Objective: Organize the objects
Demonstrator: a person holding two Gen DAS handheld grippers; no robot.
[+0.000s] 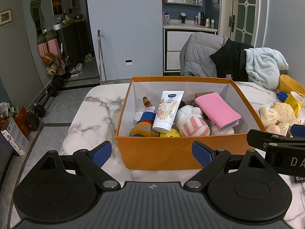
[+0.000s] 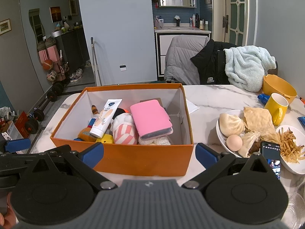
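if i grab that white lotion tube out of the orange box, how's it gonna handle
The lotion tube looks like soft plastic, so it would probably squash a little under the pads. Its glossy skin may be slippery. It lies propped on the plush toys inside the orange box, cap end low, so it would likely slide or shift if nudged.

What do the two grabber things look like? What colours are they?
Both match. The left gripper and right gripper have black angular arms, round black discs, silver rivets and a ribbed grey middle plate bearing a small round logo. Their fingers end in blue pads. White letters "DA" mark the right gripper's side.
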